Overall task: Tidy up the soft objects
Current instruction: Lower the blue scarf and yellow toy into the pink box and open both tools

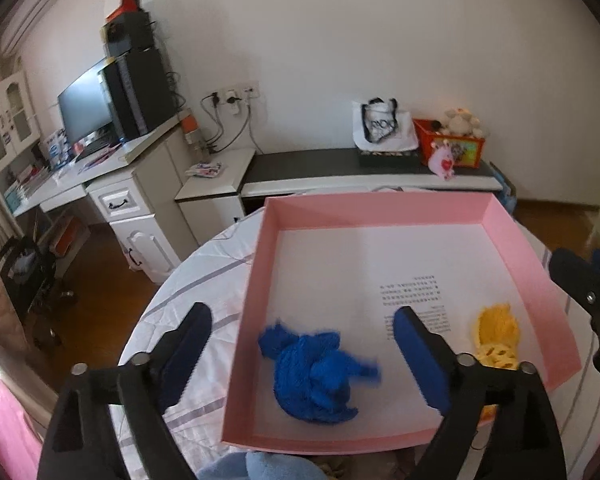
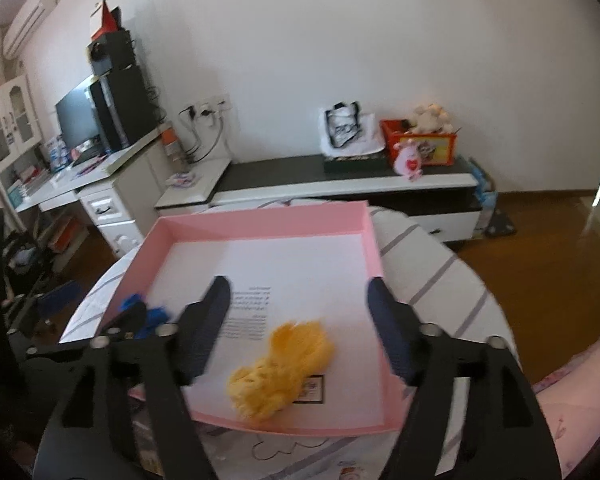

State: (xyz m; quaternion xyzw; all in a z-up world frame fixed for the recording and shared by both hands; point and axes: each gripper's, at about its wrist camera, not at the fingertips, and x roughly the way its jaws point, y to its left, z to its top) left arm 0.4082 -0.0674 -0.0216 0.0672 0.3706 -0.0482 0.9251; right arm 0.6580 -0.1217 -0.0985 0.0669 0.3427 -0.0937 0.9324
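Light blue soft item (image 1: 260, 466) cut off at bottom edge of left view, kind unclear. Left gripper (image 1: 302, 330) spread wide, nothing held; blue yarn bundle (image 1: 316, 376) lies in pink box (image 1: 380, 210), below and between fingers. Right gripper (image 2: 298, 300) likewise apart, empty; yellow yarn bundle (image 2: 280, 368) in box just beneath gap. Printed text (image 2: 248, 308) on box floor unreadable. Toy bin (image 1: 450, 142) on far cabinet (image 1: 300, 164).

A crumpled blue knit piece (image 1: 318, 376) and a yellow one (image 2: 278, 368) lie apart inside the pink tray (image 1: 380, 210).
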